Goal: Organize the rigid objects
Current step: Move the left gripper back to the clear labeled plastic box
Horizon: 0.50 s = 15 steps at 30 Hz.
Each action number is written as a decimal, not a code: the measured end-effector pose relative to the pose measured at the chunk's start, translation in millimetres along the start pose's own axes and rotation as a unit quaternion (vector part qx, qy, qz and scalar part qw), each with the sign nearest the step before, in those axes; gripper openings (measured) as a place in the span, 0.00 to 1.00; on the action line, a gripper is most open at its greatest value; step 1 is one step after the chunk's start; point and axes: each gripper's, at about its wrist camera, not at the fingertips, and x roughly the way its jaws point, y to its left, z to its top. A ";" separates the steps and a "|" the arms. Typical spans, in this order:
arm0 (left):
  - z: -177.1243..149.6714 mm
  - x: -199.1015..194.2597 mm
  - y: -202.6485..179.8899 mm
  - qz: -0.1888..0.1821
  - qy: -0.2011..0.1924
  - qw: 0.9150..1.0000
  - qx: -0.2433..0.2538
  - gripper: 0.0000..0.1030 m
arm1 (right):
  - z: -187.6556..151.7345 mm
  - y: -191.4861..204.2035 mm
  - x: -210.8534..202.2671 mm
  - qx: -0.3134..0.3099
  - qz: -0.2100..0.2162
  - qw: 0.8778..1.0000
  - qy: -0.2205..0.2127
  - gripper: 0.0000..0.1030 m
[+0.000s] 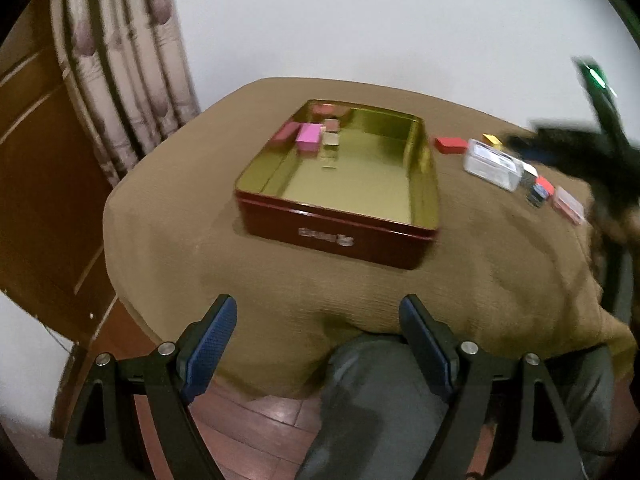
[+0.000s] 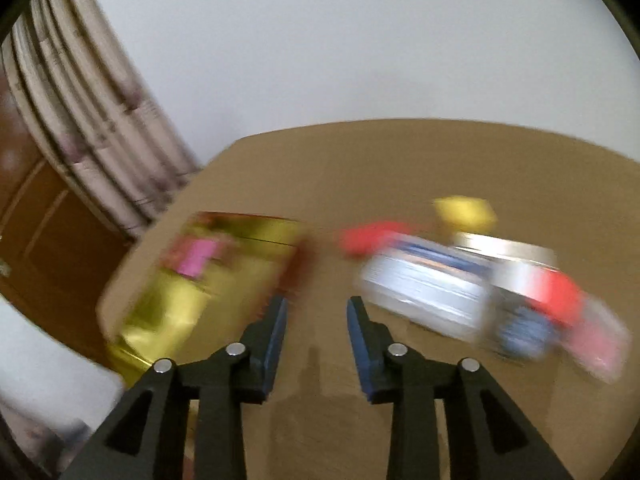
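The tin (image 1: 336, 184), red outside and gold inside, sits open on the brown-covered surface (image 1: 240, 280) and serves as the landmark here. In its far-left corner lie a few sorted pieces: a pink box (image 1: 309, 137), a red box (image 1: 286, 133) just left of it, a small grey box (image 1: 331, 134) on its right, plus another red bit at the back wall.

Right of the tin, still loose on the surface: a flat red box (image 1: 451, 145) nearest the tin, a yellow box (image 1: 493, 139) beyond it, a clear plastic case (image 1: 493, 165), then a cluster of small items incl. a red block (image 1: 545, 185) and a pinkish case (image 1: 567, 201) farthest out.

Left tongs (image 1: 318, 344) hang back at the near edge, on the near side of the tin, spread wide w/ nothing between the blue pads. Right tongs (image 2: 316, 324) are partly open, also empty, hovering over bare cloth between the tin and the loose group. That view is badly smeared, so exact aim is hard to call; probably the clear case or the flat red box.

Step in hand, as I read it: reaching for the next loose item, approx. half the pieces not yet boxed. Next move calls for lining the right tongs up across one item's narrow sides, dropping low, closing, then carrying it over the tin's right wall to set beside the sorted row.
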 end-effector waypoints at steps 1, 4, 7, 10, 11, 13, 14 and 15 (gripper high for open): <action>-1.1 -2.1 -6.7 -0.003 -0.001 1.000 0.011 0.78 | -8.2 -21.5 -13.1 0.000 -0.024 1.000 -0.009 0.33; -3.3 -7.5 -27.7 -0.014 -0.008 0.999 0.048 0.78 | -35.1 -97.5 -47.6 -0.007 -0.143 0.990 -0.021 0.36; -2.8 -11.5 -56.3 -0.024 -0.017 0.996 0.088 0.78 | -46.7 -163.8 -70.8 0.020 -0.196 0.980 -0.022 0.36; 6.5 -10.4 -83.6 -0.059 -0.024 0.989 0.133 0.80 | -52.6 -203.3 -81.2 0.045 -0.212 0.976 -0.022 0.37; 11.2 -9.6 -91.7 -0.077 -0.025 0.986 0.146 0.80 | -53.6 -210.9 -80.2 0.049 -0.213 0.976 -0.021 0.37; 26.4 -7.8 -107.8 -0.105 -0.031 0.977 0.185 0.80 | -58.4 -225.5 -74.8 0.057 -0.218 0.974 -0.012 0.37; 35.5 -8.5 -114.6 -0.116 -0.038 0.970 0.210 0.81 | -61.0 -228.9 -71.2 0.062 -0.212 0.975 -0.009 0.37; 48.9 -9.7 -124.1 -0.127 -0.057 0.959 0.249 0.81 | -64.5 -234.2 -67.8 0.068 -0.201 0.977 -0.007 0.37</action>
